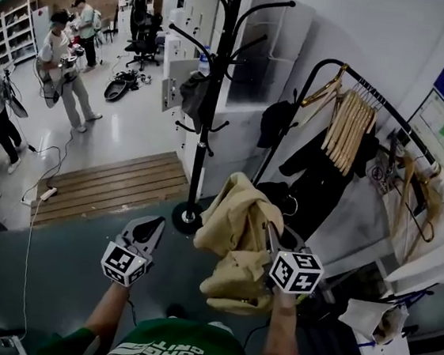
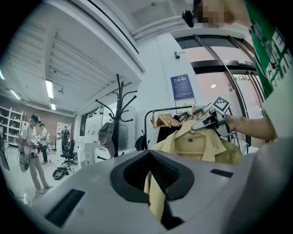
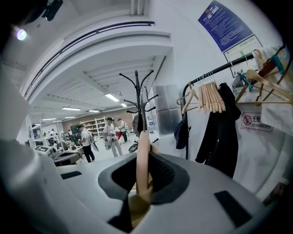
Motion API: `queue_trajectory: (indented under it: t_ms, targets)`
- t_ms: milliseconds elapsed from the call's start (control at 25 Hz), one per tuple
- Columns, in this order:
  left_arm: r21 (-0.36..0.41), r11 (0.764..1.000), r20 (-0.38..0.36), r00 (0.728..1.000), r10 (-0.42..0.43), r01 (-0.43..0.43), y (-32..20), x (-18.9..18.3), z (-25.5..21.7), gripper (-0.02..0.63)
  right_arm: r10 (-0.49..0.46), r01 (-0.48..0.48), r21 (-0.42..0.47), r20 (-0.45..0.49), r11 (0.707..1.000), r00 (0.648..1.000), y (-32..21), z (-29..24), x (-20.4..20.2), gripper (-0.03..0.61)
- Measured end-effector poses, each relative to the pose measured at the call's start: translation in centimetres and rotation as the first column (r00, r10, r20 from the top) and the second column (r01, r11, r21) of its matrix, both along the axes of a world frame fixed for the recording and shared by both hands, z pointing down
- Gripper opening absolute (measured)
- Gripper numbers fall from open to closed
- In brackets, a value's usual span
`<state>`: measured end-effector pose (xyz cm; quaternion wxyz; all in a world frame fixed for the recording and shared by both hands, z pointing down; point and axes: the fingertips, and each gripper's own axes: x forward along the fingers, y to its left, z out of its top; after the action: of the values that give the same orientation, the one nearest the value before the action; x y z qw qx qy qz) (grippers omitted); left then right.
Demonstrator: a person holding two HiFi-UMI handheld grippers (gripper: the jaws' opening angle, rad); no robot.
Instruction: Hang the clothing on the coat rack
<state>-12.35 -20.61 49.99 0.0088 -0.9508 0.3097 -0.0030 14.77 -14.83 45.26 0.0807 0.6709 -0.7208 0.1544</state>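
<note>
Right gripper (image 1: 272,238) sits low and centre-right in the head view, jaws clamped on a wooden hanger (image 3: 143,160) with the yellow shirt (image 1: 236,230) bunched on it, just in front of the person's chest. Left gripper (image 1: 151,228) is at lower centre-left, and its own view shows the jaws nipped narrow on a strip of the shirt's cloth. The black coat rack (image 1: 212,92) stands at top centre, its base just above the shirt, with a dark garment on a left hook. To the right is a rail (image 1: 374,98) with a row of bare wooden hangers and black clothes below. People (image 1: 63,67) stand at upper left.
</note>
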Motion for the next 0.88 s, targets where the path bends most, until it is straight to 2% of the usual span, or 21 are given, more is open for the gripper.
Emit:
queue_trajectory:
  t_ms: [360, 640, 880]
  targets:
    - [0.001, 1.000, 0.008, 1.000, 0.003, -0.003, -2.2, 0.5, -0.1, 0.005, -0.024, 0.023, -0.009, -0.012, 1.000, 1.000, -3.5, -0.3, 0.6, 0.057]
    - [0.017, 0.999, 0.021, 0.999, -0.045, 0.044, -5.2, 1.7, -0.2, 0.005, -0.043, 0.043, -0.008, 0.006, 0.999, 0.999, -6.8, -0.1, 2.6, 0.057]
    - [0.028, 0.997, 0.020, 0.997, -0.078, 0.077, -8.7, 4.6, -1.0, 0.005, -0.064, 0.064, -0.019, 0.019, 0.998, 0.998, -10.1, 0.7, 5.2, 0.057]
